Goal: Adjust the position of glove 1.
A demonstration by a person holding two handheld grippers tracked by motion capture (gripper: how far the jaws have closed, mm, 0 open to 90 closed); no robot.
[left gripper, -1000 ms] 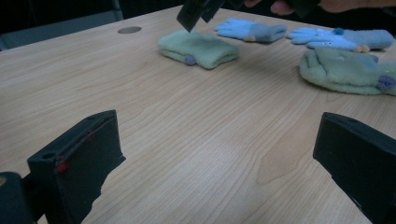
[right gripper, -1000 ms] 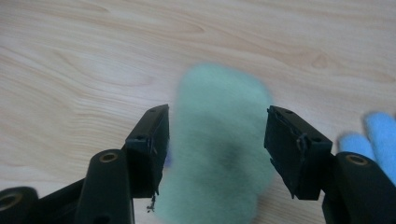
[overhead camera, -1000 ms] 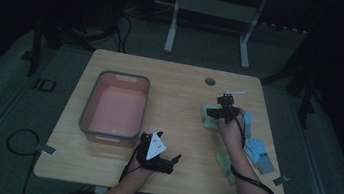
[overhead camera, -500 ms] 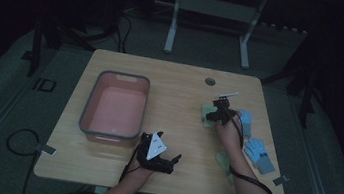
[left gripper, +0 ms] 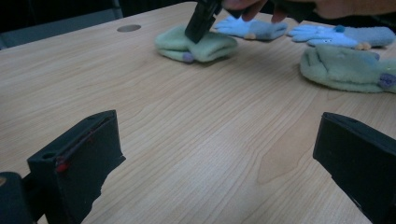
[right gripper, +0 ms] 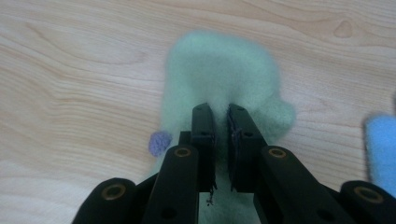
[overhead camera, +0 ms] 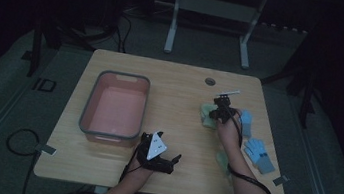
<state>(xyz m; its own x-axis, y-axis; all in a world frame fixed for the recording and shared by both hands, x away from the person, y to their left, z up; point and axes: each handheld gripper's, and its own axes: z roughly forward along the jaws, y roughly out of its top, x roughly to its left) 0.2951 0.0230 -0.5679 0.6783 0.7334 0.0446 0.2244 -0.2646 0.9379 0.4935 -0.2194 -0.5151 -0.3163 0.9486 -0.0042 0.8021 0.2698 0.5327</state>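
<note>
from the high view i see a pale wooden table (overhead camera: 176,87) with a pink, grey-rimmed plastic bin (overhead camera: 115,110) at left and my right claw (overhead camera: 219,114) down on a soft, pale green fleece mitten (overhead camera: 206,115). in the left gripper view my left claw (left gripper: 219,163) gapes wide over bare grain, gripping nothing. in the right gripper view the right claw's (right gripper: 221,133) jaws have just been closing and now pinch the fuzzy mitten (right gripper: 219,79) beside its purple pompom (right gripper: 160,143).

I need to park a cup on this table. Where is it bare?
Bare wood lies between the pink bin and the green glove, and along the far edge. The right side is crowded with blue gloves.
</note>
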